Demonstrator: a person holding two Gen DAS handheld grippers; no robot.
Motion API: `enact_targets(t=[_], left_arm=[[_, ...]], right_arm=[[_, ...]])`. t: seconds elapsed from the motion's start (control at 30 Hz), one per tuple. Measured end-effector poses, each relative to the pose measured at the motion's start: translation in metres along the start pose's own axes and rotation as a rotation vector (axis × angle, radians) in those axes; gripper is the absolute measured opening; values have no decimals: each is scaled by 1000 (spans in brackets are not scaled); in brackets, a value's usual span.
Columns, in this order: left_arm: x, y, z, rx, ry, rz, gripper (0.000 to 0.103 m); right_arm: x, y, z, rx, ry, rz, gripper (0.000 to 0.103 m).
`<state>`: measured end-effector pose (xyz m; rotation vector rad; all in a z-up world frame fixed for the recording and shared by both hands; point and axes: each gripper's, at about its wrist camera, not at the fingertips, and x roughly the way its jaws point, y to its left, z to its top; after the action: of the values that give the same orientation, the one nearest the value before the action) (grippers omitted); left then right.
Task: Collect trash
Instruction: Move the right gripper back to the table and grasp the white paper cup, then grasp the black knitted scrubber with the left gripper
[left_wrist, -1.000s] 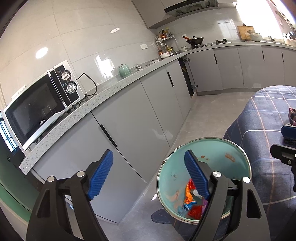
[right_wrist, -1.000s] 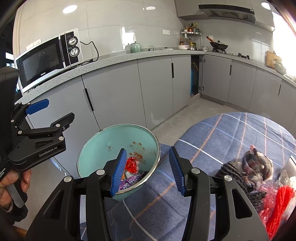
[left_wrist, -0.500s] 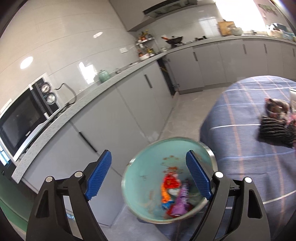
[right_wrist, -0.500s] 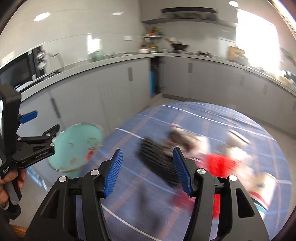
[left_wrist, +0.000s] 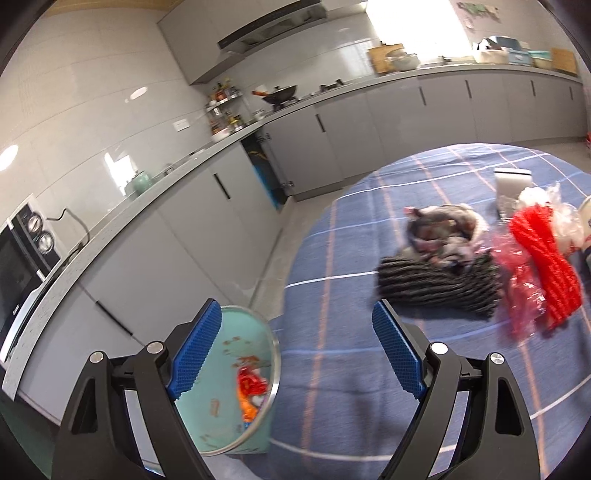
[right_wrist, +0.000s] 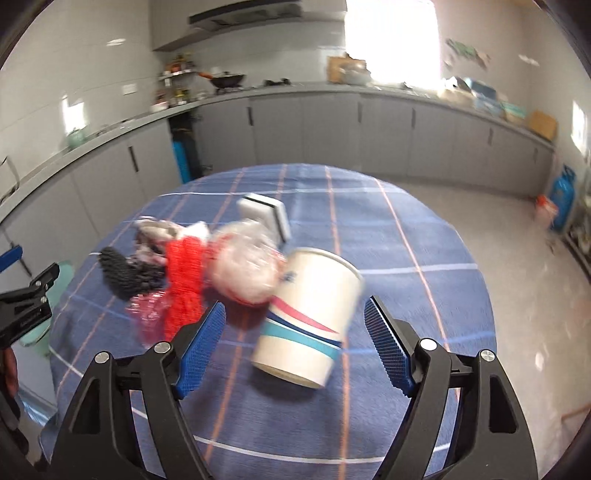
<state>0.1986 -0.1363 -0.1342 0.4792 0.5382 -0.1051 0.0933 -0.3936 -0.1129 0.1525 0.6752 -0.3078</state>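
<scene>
A teal trash bin (left_wrist: 236, 387) with bright wrappers inside stands at the edge of the blue plaid table (left_wrist: 332, 369), under my left gripper (left_wrist: 295, 321), which is open and empty. On the table a white paper cup (right_wrist: 310, 317) with red and teal stripes lies tilted. My right gripper (right_wrist: 293, 310) is just before it, its jaws opening, and the pads do not touch the cup. Behind the cup lie a crumpled clear plastic bag (right_wrist: 243, 266), a red mesh bundle (right_wrist: 184, 273) and a red plastic wrapper (right_wrist: 147, 314). The left gripper (right_wrist: 29, 266) shows at the left edge.
A black knitted cloth (left_wrist: 436, 288), a patterned cloth (left_wrist: 443, 229) and a white box (right_wrist: 266, 214) also lie on the table. Grey cabinets and a counter run round the room, with a microwave (left_wrist: 14, 266) at far left. A blue cylinder (right_wrist: 563, 199) stands on the floor at right.
Both views have swung right, from the bin to the table. The right jaws have spread wider, and the paper cup has come into view between them. The bin now sits low at left.
</scene>
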Motion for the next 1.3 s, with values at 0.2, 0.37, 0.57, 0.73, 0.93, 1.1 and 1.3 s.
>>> enact_targets(t=[0.2,0.37,0.57,0.73,0.93,1.1,1.3], left_arm=[[4,-19,4,15,3,-27,83],[5,-27,2,21,8,-44,83],[10,-18,2,-2,19,-38,83],[10,-14,4,-15,21,-40,83],[16,-26,17,-34,35,-52,83],[30,-49,28,-24,70,-79,83],[54,-67,26,-8,144,-111,82]], right_arm=[[15,-6,-12,43,59,16,77],[25,-6,-17,60,104,42,72],[21,-6,-21,37,109,64,58],[1,-9,-17,17,36,10,58],[-10,-19,-4,15,-43,-45,58],[-1,-18,-5,8,-46,-32,58],[13,-21,1,27,-42,-4,58]])
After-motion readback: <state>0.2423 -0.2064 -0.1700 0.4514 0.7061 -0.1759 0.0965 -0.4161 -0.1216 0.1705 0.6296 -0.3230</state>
